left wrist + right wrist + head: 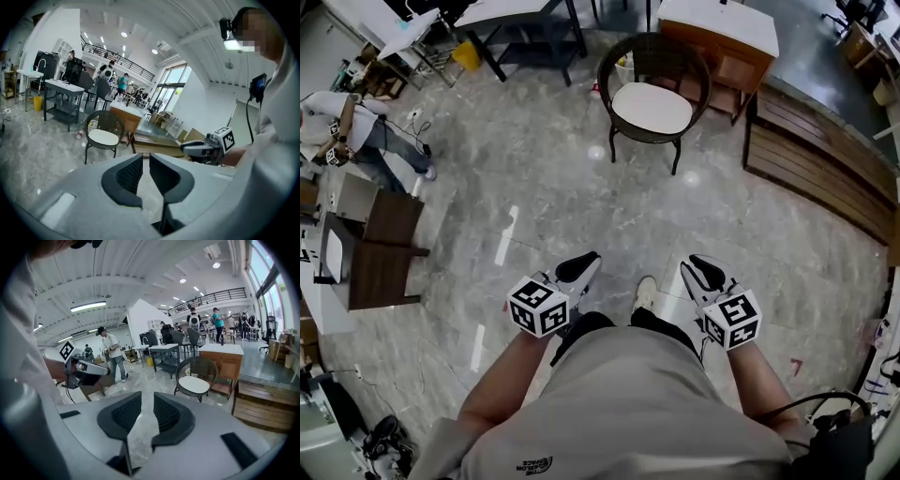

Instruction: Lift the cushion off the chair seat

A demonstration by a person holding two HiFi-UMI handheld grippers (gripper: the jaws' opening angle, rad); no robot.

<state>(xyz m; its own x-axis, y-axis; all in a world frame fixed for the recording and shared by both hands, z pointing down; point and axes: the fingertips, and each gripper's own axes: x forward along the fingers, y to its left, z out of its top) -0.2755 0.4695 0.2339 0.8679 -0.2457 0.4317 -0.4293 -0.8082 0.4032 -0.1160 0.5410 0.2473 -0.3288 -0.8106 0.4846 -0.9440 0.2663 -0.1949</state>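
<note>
The flat white seat cushion point(652, 108) lies on the dark round-backed wicker chair point(623, 56), well ahead across the grey marbled floor point(534, 187), with nothing touching it. The left claw point(145, 161) is parted by only a sliver and the right claw point(146, 401) is spread wider; neither has anything between its pads. Closing the distance likely comes first. Both claws should then spread wide and pinch opposite edges of the cushion, though its thickness is hard to judge from here.
</note>
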